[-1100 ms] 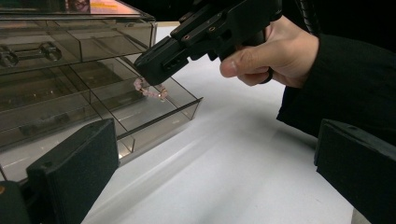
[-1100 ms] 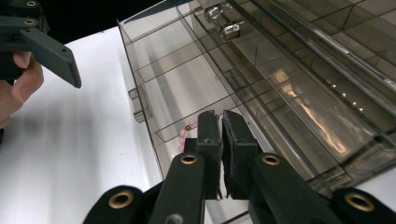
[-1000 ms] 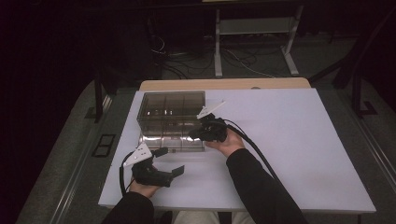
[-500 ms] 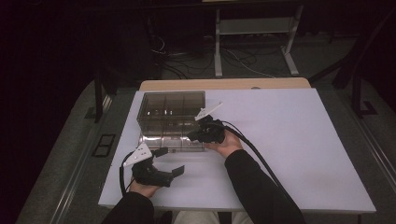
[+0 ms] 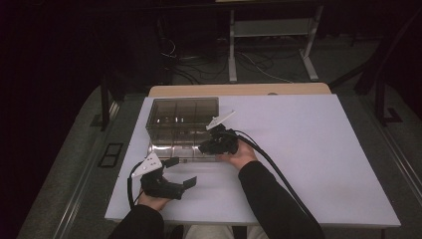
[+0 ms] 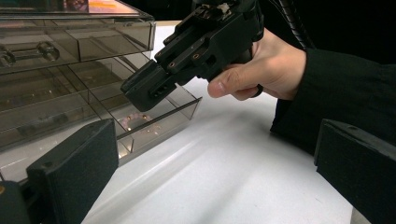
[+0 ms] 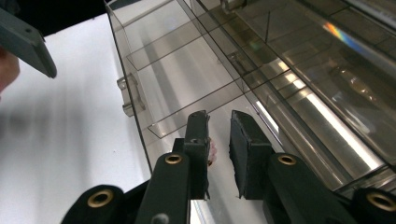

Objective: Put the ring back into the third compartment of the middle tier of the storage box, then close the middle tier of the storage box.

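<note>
A smoky clear plastic drawer box (image 5: 181,117) stands at the table's left middle, its bottom drawer (image 6: 154,122) pulled out toward me. My right gripper (image 5: 203,147) points down into that drawer (image 7: 177,79). Its jaws have just been opening and stand a little apart (image 7: 219,135), with nothing in the gap. A small pink thing (image 7: 213,151) shows beside its left jaw, and small pinkish bits (image 6: 140,122) lie on the drawer floor. My left gripper (image 5: 181,173) rests near the table's front left, open and empty (image 6: 217,177), facing the drawer and the right gripper (image 6: 144,88).
The white table top (image 5: 308,149) stretches wide to the right of the box. The right gripper's cable (image 5: 278,174) trails back along the sleeve. A wooden edge (image 5: 239,89) runs behind the table, with cables and a metal stand on the dark floor beyond.
The right hand has shifted slightly at the open drawer. The left gripper has stayed where it was.
</note>
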Demonstrator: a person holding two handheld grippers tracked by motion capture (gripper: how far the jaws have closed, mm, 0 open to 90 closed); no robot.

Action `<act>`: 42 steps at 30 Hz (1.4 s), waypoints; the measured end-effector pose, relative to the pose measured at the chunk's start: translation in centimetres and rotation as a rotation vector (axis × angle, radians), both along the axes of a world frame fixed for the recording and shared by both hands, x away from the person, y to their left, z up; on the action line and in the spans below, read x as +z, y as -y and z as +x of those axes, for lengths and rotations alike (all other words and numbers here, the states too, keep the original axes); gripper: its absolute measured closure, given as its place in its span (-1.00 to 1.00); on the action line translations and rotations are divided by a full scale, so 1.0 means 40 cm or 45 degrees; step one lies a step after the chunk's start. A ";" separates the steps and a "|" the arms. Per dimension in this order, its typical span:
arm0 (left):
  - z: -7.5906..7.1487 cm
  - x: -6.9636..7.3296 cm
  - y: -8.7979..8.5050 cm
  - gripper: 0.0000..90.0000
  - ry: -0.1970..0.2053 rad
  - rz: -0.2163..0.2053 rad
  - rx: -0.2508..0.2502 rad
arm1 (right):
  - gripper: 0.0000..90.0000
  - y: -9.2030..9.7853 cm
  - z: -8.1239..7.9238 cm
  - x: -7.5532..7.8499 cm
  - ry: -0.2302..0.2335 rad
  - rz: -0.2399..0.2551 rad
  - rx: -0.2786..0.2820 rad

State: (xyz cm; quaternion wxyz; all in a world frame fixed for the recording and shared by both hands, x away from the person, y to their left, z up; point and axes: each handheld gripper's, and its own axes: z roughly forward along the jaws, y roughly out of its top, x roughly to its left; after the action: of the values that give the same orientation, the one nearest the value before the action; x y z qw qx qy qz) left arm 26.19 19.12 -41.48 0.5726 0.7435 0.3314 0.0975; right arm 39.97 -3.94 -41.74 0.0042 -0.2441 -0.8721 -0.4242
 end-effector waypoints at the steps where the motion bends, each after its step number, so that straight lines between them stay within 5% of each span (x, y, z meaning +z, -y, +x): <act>1: 0.000 0.000 0.000 -1.00 0.000 0.001 0.000 | 0.64 0.000 -0.001 0.001 -0.003 0.010 -0.005; 11: -0.002 0.001 -0.001 -1.00 0.000 -0.003 0.004 | 0.26 0.019 -0.015 0.044 -0.039 0.086 -0.040; 22: -0.005 0.003 -0.004 -1.00 0.005 -0.024 0.022 | 0.22 0.013 -0.071 0.080 -0.019 0.133 0.006; 26: -0.005 0.004 -0.007 -1.00 0.008 -0.021 0.025 | 0.34 0.008 -0.092 0.082 -0.008 0.140 0.033; 35: -0.006 0.005 -0.009 -1.00 0.011 -0.023 0.028 | 0.96 -0.011 -0.121 0.085 0.016 0.125 0.069; 42: -0.005 0.005 -0.008 -1.00 0.011 -0.019 0.024 | 0.98 -0.028 -0.127 0.072 0.005 0.081 0.067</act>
State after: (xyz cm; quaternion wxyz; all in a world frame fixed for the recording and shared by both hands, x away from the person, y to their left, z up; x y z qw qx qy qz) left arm 25.99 19.43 -41.30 0.5786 0.7355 0.3368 0.1036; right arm 34.88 -2.82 -38.86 0.0213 -0.2198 -0.8643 -0.4519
